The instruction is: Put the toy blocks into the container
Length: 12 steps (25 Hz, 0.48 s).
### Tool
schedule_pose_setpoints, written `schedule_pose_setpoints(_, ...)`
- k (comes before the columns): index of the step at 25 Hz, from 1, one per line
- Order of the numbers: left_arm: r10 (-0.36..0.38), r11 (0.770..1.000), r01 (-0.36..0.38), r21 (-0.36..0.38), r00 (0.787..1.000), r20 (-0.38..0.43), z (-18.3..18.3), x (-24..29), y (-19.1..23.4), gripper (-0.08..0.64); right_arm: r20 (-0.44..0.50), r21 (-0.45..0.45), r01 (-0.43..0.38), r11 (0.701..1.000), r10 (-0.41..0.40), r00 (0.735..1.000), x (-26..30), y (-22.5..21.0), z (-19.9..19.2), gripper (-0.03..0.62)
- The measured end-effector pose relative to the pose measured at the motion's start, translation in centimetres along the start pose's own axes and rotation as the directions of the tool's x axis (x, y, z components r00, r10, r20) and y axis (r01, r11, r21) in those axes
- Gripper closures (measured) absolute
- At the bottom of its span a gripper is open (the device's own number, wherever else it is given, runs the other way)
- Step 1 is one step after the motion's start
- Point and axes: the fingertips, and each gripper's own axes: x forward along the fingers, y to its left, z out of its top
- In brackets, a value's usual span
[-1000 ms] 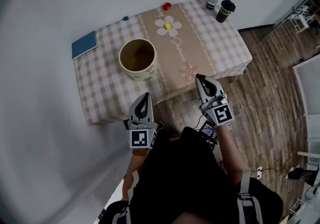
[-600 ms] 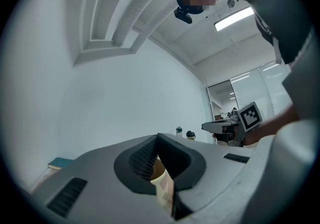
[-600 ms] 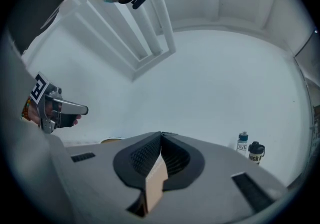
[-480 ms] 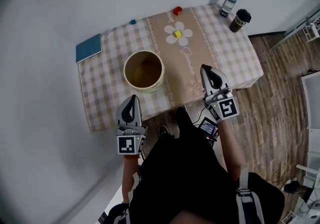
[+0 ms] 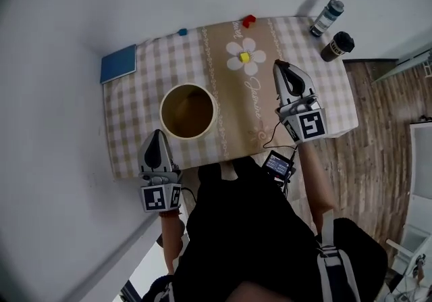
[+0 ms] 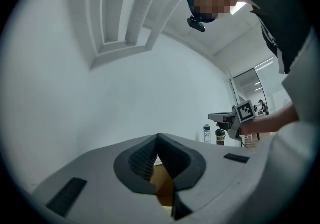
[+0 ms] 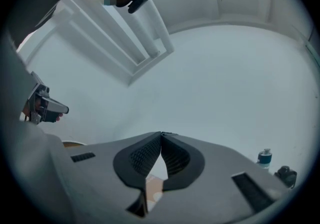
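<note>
A cream round container (image 5: 188, 111) stands open on the checked tablecloth (image 5: 135, 111). A yellow block (image 5: 244, 58) lies on the daisy print. At the table's far edge sit a red block (image 5: 248, 20) and a small blue block (image 5: 182, 32). My left gripper (image 5: 154, 143) is at the table's near edge, just left of and below the container, shut and empty. My right gripper (image 5: 283, 69) hovers over the table's right half, right of the yellow block, shut with nothing in it. In both gripper views the tips meet, for the left gripper (image 6: 157, 137) as for the right gripper (image 7: 161, 134).
A blue notebook (image 5: 118, 63) lies at the table's left corner. A bottle (image 5: 327, 17) and a dark cup (image 5: 337, 45) stand at the far right corner. Wooden floor (image 5: 385, 118) lies to the right, and a pale wall runs behind the table.
My right gripper has moved forward over the table toward the yellow block. My left gripper has dropped back left, beside the container. The head camera has shifted so the table sits more centred.
</note>
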Motion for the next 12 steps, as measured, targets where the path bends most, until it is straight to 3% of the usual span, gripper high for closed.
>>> schedule_pose_setpoints(5,-0.027,1.0,0.027,-0.012,0.999,-0.025,-1.1,1.8,0.7,0.568,-0.095,-0.017,0.005,1.0,-0.007,0.995,3.1,-0.3,-5.4,0.592)
schedule_pose_setpoints(10,-0.031,0.999,0.03,-0.02,0.999,-0.035,-1.5,3.2,2.2,0.568,-0.237,0.002,0.006,1.0,-0.005,0.972,5.7,0.2,-12.8,0.591)
schedule_pose_setpoints(11,-0.027,0.999,0.026,-0.026,0.999,-0.036,-1.5,3.3,2.5,0.568,-0.264,0.009,0.003,1.0,0.0,0.965,6.1,0.2,-14.3,0.586)
schedule_pose_setpoints(12,-0.024,0.999,0.023,-0.033,0.999,-0.035,-1.5,3.4,2.8,0.568,-0.292,0.016,-0.001,1.0,0.006,0.956,6.5,0.3,-15.8,0.54)
